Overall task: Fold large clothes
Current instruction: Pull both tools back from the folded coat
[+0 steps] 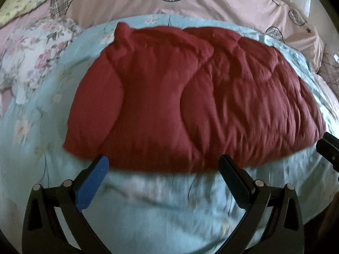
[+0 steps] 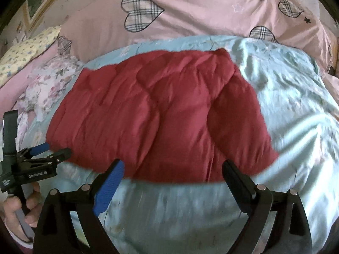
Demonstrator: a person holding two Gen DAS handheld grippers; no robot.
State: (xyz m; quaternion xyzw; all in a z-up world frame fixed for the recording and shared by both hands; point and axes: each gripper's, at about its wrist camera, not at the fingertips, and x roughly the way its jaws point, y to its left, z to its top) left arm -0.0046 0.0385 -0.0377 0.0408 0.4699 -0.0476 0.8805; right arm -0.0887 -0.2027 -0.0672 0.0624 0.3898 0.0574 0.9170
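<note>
Red padded jacket (image 1: pixel 190 97) lies folded and flat in the middle of a pale blue floral quilt (image 1: pixel 148 201) spread over the bed, its puffy quilted surface creased, one sleeve laid along its left side. Its near hem runs close to the quilt's near edge, and its far side stops short of the quilt's far edge.

At the bed's far left corner sits a yellow flowered pillow (image 1: pixel 25 0), and just below it a white cloth printed with pink flowers (image 1: pixel 38 53) lies bunched against the quilt's left edge. Behind the quilt, along the far side of the bed, a pink cover with plaid hearts (image 1: pixel 211 2) stretches across to the far right corner. In the right wrist view a framed picture (image 2: pixel 40 4) hangs on the wall at upper left, and sunlight falls in bright streaks on the quilt's right part.

The left gripper (image 1: pixel 163 165) hovers over the quilt's near edge, tilted downward, its jaws spread wide with nothing between them; the fingertips line up with the jacket's hem without pressing on it. In the right wrist view a hand (image 2: pixel 19 209) wraps its handle at the lower left. The right gripper (image 2: pixel 172 169) hangs likewise above the near hem, angled down, jaws wide apart and empty.
</note>
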